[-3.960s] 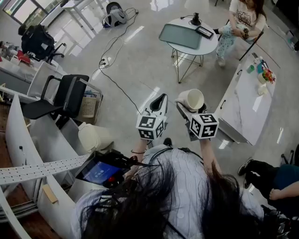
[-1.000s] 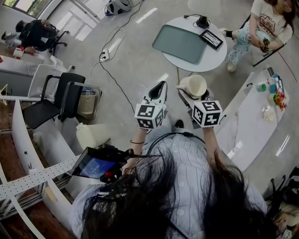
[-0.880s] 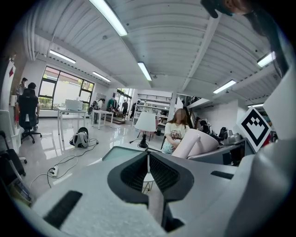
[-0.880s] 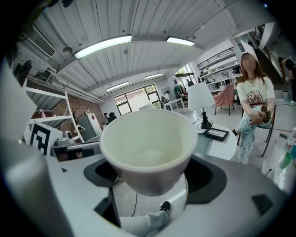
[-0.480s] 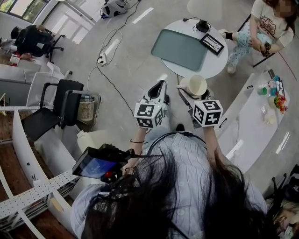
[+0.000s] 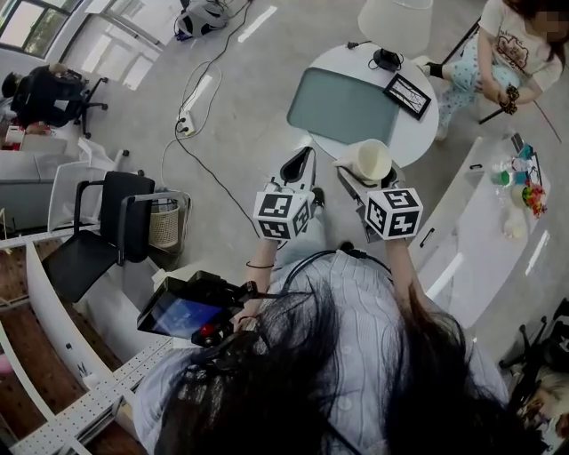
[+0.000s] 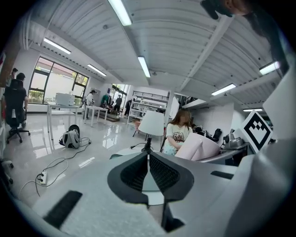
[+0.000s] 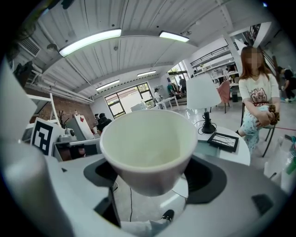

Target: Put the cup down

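Cream cup (image 8: pixel 148 148) gripped between right gripper (image 6: pixel 364 180) fingers, held in the air near round white counter (image 6: pixel 412 133), left gripper (image 6: pixel 300 167) fingers pressed together.

The cup (image 6: pixel 372 161) sits between the jaws of the right tongs (image 6: pixel 363 173), just right of the left tongs (image 6: pixel 300 166). Ahead stands a round tabletop (image 6: pixel 418 126) carrying a mat (image 6: pixel 342 105), with a frame (image 6: pixel 407 95) to the mat's right and a lamp (image 6: pixel 394 25) behind both.

The head view is looking steeply down; the gripper views are facing forward, the right one close behind the cup (image 8: pixel 148 143), all sharing the table (image 6: pixel 342 58).
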`<state>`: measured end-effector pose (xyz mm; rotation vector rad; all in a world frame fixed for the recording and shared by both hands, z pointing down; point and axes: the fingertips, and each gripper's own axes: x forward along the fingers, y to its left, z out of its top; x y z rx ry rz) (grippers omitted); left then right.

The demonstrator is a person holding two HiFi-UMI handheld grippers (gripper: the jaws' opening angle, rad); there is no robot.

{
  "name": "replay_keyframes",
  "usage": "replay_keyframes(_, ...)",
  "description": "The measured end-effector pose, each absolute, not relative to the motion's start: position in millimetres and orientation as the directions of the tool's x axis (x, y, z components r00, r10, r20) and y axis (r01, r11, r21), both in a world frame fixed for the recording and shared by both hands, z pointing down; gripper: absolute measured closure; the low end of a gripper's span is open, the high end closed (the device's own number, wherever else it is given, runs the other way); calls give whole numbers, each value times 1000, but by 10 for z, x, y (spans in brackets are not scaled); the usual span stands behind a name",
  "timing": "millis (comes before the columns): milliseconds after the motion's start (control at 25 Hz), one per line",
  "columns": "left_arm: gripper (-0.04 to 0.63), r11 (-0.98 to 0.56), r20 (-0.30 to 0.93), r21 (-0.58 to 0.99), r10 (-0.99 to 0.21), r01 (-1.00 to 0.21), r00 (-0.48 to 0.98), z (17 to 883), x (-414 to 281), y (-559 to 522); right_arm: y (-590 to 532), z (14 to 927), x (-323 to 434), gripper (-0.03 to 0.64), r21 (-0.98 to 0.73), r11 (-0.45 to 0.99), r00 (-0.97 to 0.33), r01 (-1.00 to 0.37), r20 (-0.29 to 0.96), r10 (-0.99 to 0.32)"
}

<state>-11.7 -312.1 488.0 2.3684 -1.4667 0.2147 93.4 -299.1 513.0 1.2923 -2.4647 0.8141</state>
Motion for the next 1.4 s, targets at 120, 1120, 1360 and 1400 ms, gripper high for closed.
replay_keyframes(120,575,-413,315,218,-828,-884,464,4920,-233,-3343,-3193,5162,807,196,-365,444,-573,-818,460,-678)
replay_keyframes(1120,575,-487,376,288,-734,-824,565,5363,-494,-4529,-4632,5597,682,196,-240,357,-430,-903,543,-722)
replay_keyframes(1360,575,-491,371,287,-735,-823,568,5384,-581,-4755,-5020,5770,641,196,-204,353,-405,-913,545,-734)
replay_keyframes(1400,575,-489,371,288,-735,-823,567,5391,-590,-4787,-5076,5807,633,196,-201,352,-403,-914,547,-734)
